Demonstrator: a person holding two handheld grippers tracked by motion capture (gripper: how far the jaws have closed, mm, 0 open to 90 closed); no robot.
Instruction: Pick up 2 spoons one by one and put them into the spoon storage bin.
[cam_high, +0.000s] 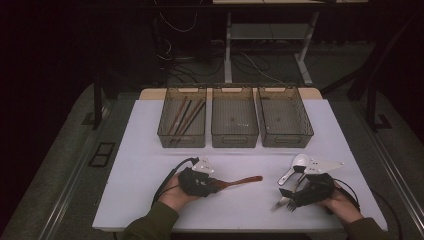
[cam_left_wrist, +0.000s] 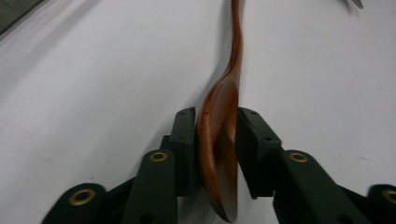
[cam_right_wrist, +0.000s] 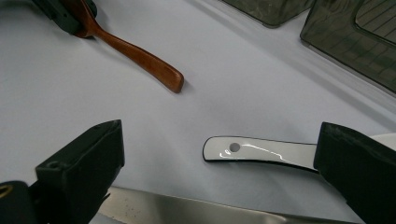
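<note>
Left tool (cam_left_wrist: 217, 140) is pinching the wooden spoon (cam_left_wrist: 223, 135) bowl at lower centre (unlifted); right tool (cam_right_wrist: 219, 168) is gaping, empty; binning remains.

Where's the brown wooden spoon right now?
In the high view, the brown wooden spoon lies front-centre on the white table, its bowl clamped in the left claw.

high: above, faces forward-down | tool views: close, low | shared: wooden spoon (cam_high: 239, 181)
</note>
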